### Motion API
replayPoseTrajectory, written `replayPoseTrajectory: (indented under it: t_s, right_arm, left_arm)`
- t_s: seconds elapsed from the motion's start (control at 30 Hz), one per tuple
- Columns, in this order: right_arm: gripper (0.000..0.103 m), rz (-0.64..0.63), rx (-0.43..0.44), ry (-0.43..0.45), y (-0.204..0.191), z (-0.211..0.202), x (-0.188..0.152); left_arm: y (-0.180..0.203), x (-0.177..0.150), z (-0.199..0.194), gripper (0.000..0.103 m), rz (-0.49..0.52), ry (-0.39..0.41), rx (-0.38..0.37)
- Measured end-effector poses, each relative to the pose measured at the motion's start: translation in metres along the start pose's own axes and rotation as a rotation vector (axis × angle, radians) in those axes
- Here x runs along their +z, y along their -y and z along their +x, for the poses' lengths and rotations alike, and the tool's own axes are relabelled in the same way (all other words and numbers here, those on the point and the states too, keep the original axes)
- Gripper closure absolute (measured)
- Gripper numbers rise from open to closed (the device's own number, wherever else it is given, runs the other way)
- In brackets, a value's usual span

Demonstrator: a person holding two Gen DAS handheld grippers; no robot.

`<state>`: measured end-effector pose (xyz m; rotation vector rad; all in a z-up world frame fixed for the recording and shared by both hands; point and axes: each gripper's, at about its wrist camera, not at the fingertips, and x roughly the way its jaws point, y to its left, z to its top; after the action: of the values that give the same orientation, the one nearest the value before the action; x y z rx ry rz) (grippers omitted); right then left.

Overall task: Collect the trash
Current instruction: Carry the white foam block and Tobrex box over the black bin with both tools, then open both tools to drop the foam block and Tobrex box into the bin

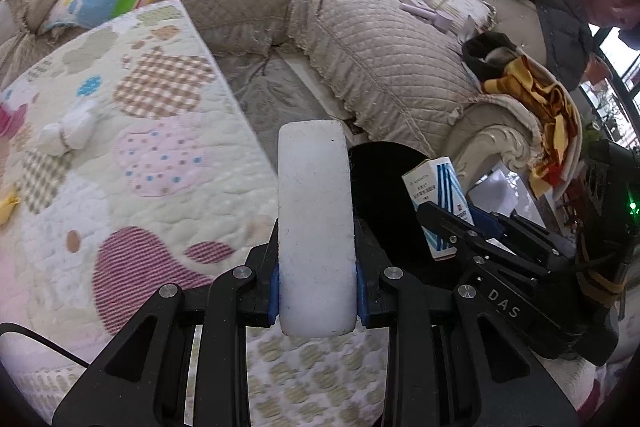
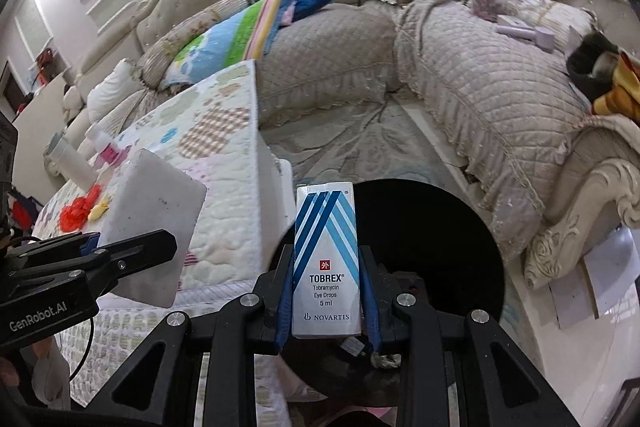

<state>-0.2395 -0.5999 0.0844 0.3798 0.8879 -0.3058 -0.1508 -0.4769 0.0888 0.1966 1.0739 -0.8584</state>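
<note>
In the left wrist view, a white foam block (image 1: 316, 227) is clamped upright in the left hand-held gripper (image 1: 317, 291), beside the quilted table (image 1: 120, 147) and just short of the black bin (image 1: 384, 195). It should be carried fully over the opening before release.

In the right wrist view, the eye-drop box (image 2: 326, 259) is gripped by the right hand-held gripper (image 2: 327, 303) directly over the bin (image 2: 432, 235); release here looks safe, provided the two grippers are kept apart.
</note>
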Motion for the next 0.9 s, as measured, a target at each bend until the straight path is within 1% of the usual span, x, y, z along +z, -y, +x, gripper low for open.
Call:
replayPoseTrajectory:
  t_s: [0.37, 0.9]
  right_arm:
    - [0.075, 0.058, -0.031, -0.024, 0.033, 0.009, -0.007]
    - [0.075, 0.08, -0.038, -0.052, 0.045, 0.023, -0.01]
  left_arm:
    - [0.018, 0.004, 0.026, 0.077, 0.009, -0.04, -0.048]
    - [0.025, 0.006, 0.049, 0.077, 0.004, -0.071, -0.065]
